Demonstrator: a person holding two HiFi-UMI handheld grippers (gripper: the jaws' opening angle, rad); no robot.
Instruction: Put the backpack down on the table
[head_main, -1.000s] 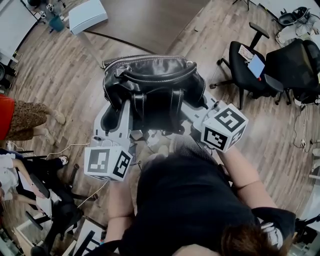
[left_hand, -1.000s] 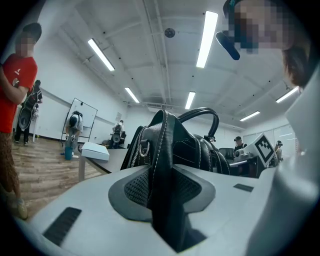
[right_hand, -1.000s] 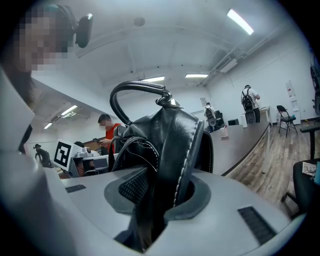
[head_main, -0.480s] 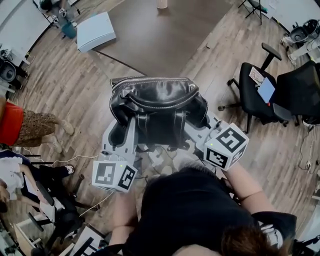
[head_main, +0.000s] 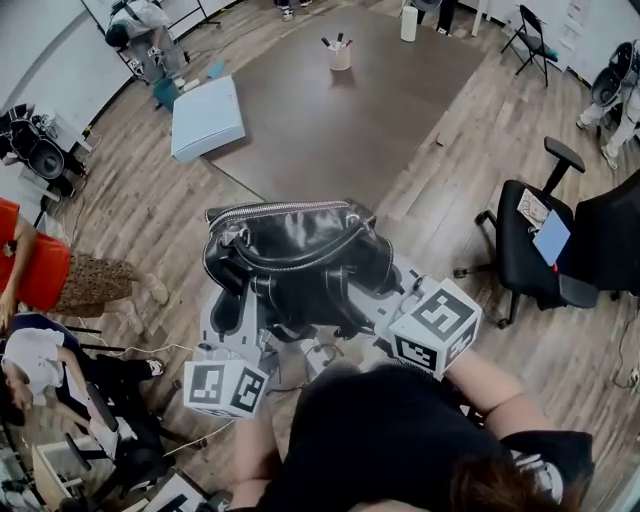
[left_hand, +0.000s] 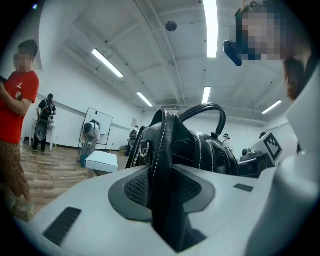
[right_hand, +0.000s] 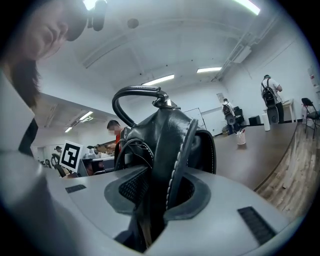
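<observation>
My left claw (left_hand: 167, 196) and right claw (right_hand: 159, 197) each pinched the backpack (head_main: 296, 250), held aloft, apparently short of the bench (head_main: 330, 135); carrying step, next requiring advance, then lowering.

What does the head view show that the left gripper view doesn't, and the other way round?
Only the head view: the brown table seen from above, a cup of pens on it, and a black office chair. Only the left gripper view: the ceiling lights and, close up, the left gripper clamped on a strap of the black backpack. Both: the backpack, a pale box at the table's corner, and a person in red.
</observation>
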